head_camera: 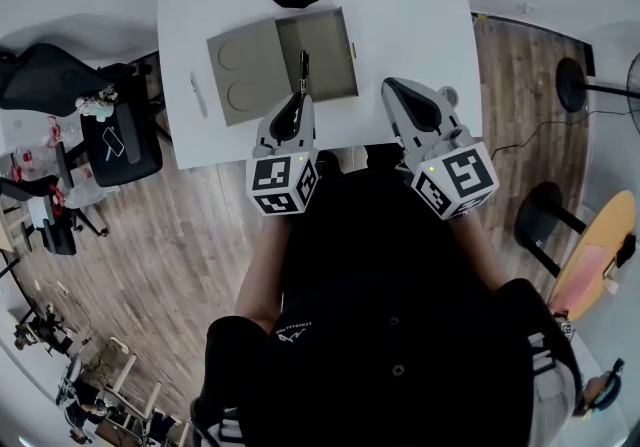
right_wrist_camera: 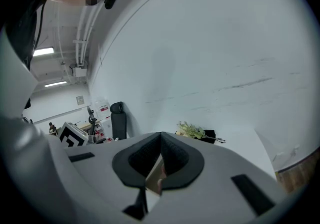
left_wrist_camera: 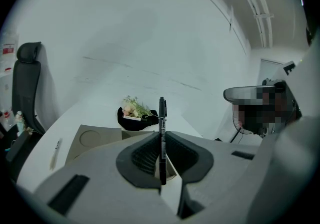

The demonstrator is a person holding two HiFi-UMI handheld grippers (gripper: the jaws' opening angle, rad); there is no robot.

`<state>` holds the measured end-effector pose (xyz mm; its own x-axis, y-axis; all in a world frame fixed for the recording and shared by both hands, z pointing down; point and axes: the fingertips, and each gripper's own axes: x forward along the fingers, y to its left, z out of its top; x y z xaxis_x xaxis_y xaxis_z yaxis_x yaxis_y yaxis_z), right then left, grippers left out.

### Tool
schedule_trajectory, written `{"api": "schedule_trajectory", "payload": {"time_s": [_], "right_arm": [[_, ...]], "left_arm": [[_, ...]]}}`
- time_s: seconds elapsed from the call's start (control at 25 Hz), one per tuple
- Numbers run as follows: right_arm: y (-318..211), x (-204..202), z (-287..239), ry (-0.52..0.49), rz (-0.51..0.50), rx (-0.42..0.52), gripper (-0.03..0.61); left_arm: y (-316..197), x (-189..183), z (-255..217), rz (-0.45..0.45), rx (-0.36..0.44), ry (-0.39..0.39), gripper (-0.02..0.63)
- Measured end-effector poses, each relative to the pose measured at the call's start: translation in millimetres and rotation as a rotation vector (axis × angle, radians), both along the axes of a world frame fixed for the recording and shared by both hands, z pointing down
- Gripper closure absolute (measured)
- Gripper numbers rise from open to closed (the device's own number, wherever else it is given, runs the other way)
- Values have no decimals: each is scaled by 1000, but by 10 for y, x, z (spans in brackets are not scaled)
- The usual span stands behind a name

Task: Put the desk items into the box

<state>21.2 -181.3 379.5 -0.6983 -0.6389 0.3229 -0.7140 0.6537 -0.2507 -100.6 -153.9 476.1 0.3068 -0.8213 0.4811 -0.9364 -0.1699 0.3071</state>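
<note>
Wood floor (head_camera: 200, 225) surrounds white table (head_camera: 420, 25); left tool (left_wrist_camera: 162, 138) pinches pen (left_wrist_camera: 162, 115), right tool (right_wrist_camera: 160, 140) pressed together.

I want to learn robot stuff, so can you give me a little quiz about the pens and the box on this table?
1. True or false: the left gripper is clamped on a black pen.
2. In the head view, which thing lies on the table off to the left of the open box? A) a white pen B) scissors C) a cup
3. Fill in: the right gripper has its fingers ____, with nothing between them.

Key: 1 true; 2 A; 3 shut.
</note>
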Motion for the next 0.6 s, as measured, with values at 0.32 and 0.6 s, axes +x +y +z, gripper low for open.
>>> {"api": "schedule_trajectory", "payload": {"time_s": [0.32, 0.6], "right_arm": [[-267, 198, 100, 17, 6, -29, 579], [-512, 381, 229, 34, 23, -56, 578]], "left_arm": [[-324, 151, 360, -18, -95, -42, 568], [-565, 236, 734, -20, -161, -51, 566]]}}
